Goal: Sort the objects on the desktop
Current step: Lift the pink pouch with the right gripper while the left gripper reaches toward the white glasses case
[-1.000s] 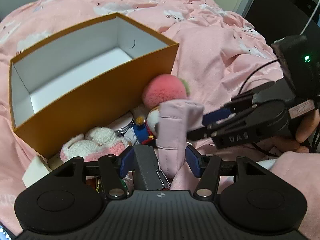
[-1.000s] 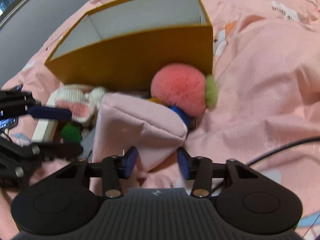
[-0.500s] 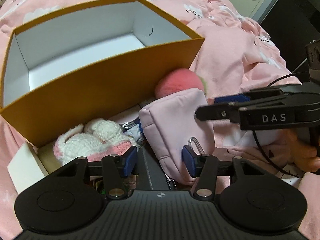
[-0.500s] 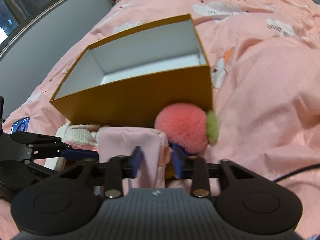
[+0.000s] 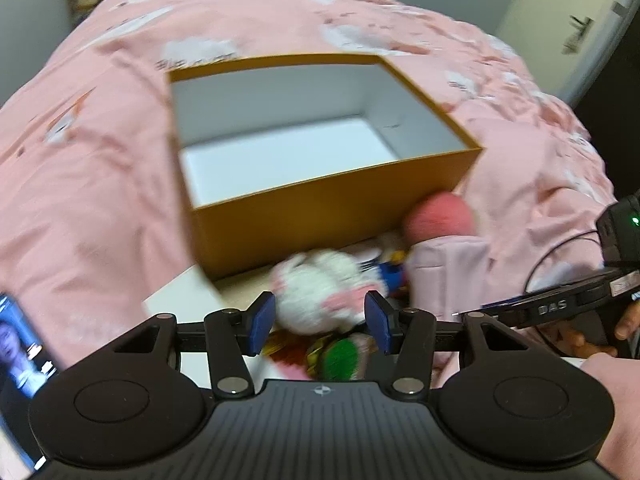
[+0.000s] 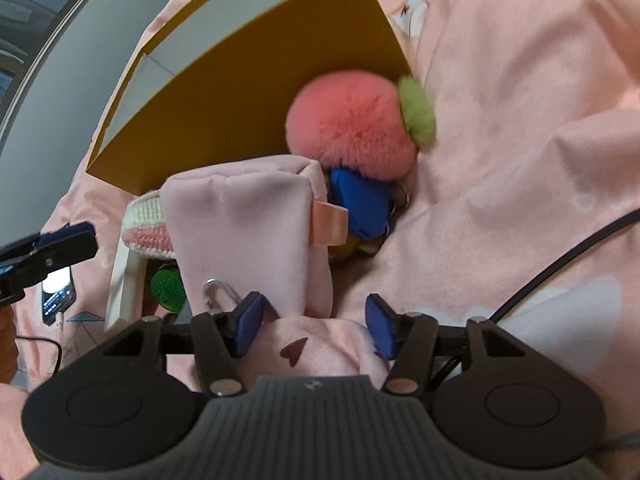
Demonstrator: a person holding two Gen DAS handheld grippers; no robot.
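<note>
1. Your left gripper [image 5: 320, 322] has its fingers [image 5: 262, 322] apart with nothing pressed between them; within the last second they closed a little and then stopped.
2. Just beyond those left fingers lies a white and pink knitted toy [image 5: 320, 292], blurred, and a green item [image 5: 340, 356] sits below it, close to the gripper body.
3. Farther ahead of the left fingers stands the orange box [image 5: 340, 208], open at the top, its white inside bare.
4. Your right gripper [image 6: 314, 326] has its fingers [image 6: 250, 322] spread; they have just been opening, and only a fold of the pink bedding [image 6: 520, 160] lies between them.
5. The pink pouch [image 6: 244, 232] stands just ahead of the right gripper's left-hand finger, off the pads, with a metal clip [image 6: 218, 292] at its near lower corner.
6. Past the pouch, against the box wall, rests the pink pom-pom [image 6: 352, 120] with its green tuft, and a blue piece [image 6: 362, 204] lies under it.
7. To the far left of the right fingers a phone [image 6: 58, 292] lies on the bed.
</note>
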